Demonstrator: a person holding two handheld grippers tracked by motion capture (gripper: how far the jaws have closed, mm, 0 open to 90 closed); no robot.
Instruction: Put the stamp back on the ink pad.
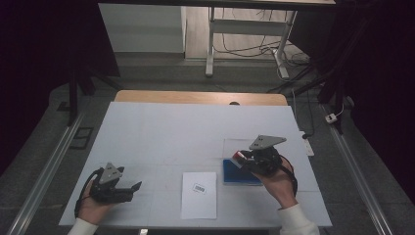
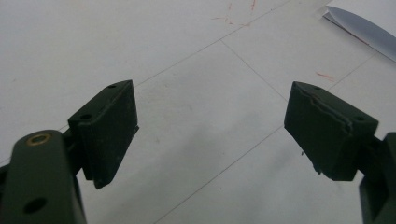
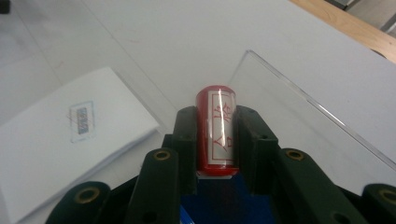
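Right now your right gripper (image 3: 215, 140) pinches a small red cylindrical stamp with a white label bearing red characters (image 3: 217, 130), one black jaw pressed against each side of it. In the right gripper view the stamp lies along the jaws, its rounded far end pointing away from the camera. Beneath the jaws you can see a flat blue rectangular pad (image 3: 224, 205), and just beyond them a clear plastic lid (image 3: 299, 116) lies on the table, its far edge catching the light. From the high view, your right hand (image 1: 281, 183) holds that gripper (image 1: 241, 156) over the far part of the blue pad (image 1: 240, 175), with the grey three-cornered plate on top tilted toward the camera.

Your left gripper (image 2: 210, 130) has its jaws spread wide apart with nothing between them; in the left gripper view they frame bare white table surface (image 2: 187, 60) marked with thin grid lines and a few faint red smudges. In the high view that gripper (image 1: 132, 188) sits low at the near left of the table (image 1: 161, 127), held by your left hand (image 1: 93, 203), jaws pointing right toward a white folded sheet of paper with a small barcode label (image 1: 199, 195). The paper lies between your two grippers, just left of the blue pad and well apart from the left jaws. Its corner also shows at the top right of the left gripper view (image 2: 364, 25).
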